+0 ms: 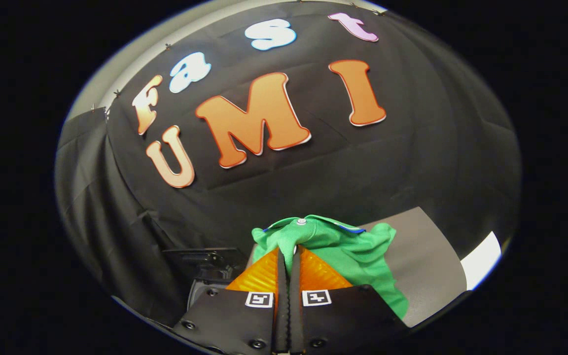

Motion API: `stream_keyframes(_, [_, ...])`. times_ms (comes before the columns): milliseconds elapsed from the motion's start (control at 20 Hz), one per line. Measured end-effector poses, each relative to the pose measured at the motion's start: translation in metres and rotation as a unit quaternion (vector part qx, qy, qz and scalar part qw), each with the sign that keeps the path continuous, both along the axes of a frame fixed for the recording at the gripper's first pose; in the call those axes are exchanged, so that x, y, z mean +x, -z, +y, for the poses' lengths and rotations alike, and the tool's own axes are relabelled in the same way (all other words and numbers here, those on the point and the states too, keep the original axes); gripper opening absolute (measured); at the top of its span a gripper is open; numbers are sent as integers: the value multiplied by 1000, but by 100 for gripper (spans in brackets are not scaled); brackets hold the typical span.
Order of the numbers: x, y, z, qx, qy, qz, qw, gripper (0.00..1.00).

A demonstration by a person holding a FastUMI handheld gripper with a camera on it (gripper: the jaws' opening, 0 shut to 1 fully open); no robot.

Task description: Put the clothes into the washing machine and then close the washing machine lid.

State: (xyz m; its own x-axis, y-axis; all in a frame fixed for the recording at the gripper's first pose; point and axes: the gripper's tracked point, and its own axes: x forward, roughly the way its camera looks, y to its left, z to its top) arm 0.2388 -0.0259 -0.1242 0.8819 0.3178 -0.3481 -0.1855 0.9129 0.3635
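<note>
Gripper view, looking along my tool point(290, 254): its two fingers are pressed nearly together, with a bunch of green cloth pinched between the tips. That cloth is a green shirt point(348, 251), gathered at the collar where a small white button sits at about 12 o'clock from the tips; the rest of it hangs off toward 4 o'clock. Behind the shirt, at about 3 o'clock, lies a grey counter point(429, 266). At about 9 o'clock from the fingers I see a dark, boxy shape point(205, 261); I cannot tell whether it is the washing machine. I judge that I am in the carrying step, shirt lifted and not yet in the drum. Next I need to find the machine's opening, bring the shirt over it, and let go.
</note>
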Motion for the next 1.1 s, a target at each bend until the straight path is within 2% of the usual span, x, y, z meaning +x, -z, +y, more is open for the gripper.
stream_keyframes(300, [-10, -19, 2, 14, -18, -53, 998, 8])
stream_keyframes(650, [-16, -29, 27, 17, -62, -86, 994, 8])
stream_keyframes(1100, [-37, -13, 67, 18, -138, -49, 989, 8])
